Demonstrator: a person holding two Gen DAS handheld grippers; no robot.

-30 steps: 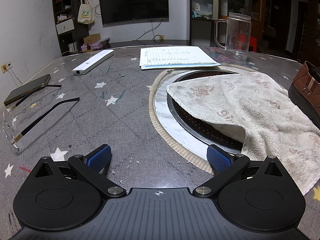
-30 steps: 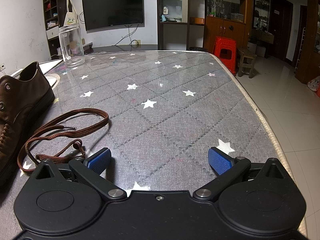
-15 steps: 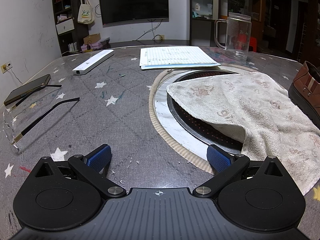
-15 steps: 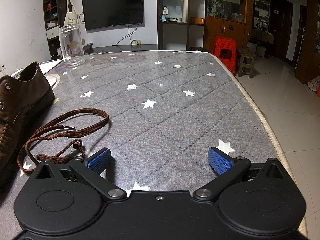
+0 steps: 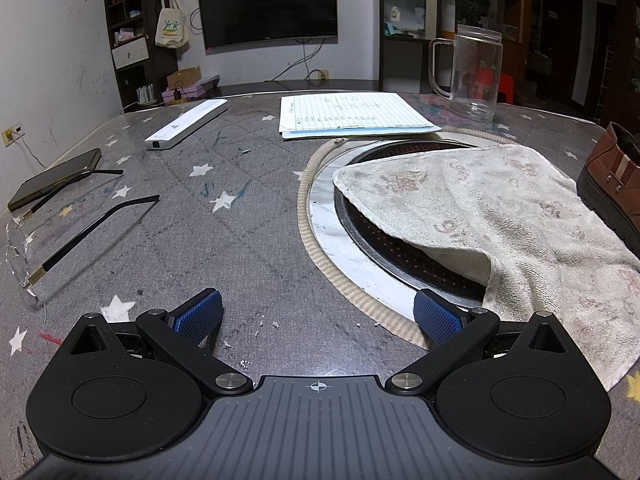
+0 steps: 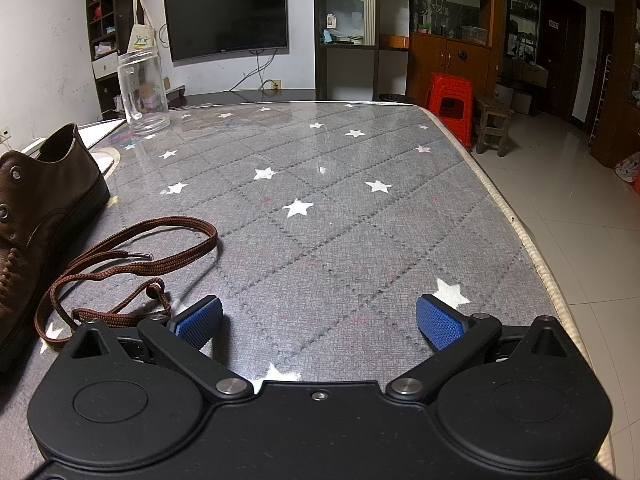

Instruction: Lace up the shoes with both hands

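Lacing not yet begun.
The left gripper (image 5: 316, 316) is held wide open and empty beside the towel (image 5: 500, 216); the shoe (image 6: 36, 208) shows bare eyelets, the lace (image 6: 132, 264) lies loose on the table, just left of the equally open, empty right gripper (image 6: 320, 320).

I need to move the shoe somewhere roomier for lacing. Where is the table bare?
The widest bare patch lies right of the shoelace and brown shoe, out to the table edge. A smaller one sits between the glasses and the towel. Around the towel, papers and jar it is crowded.
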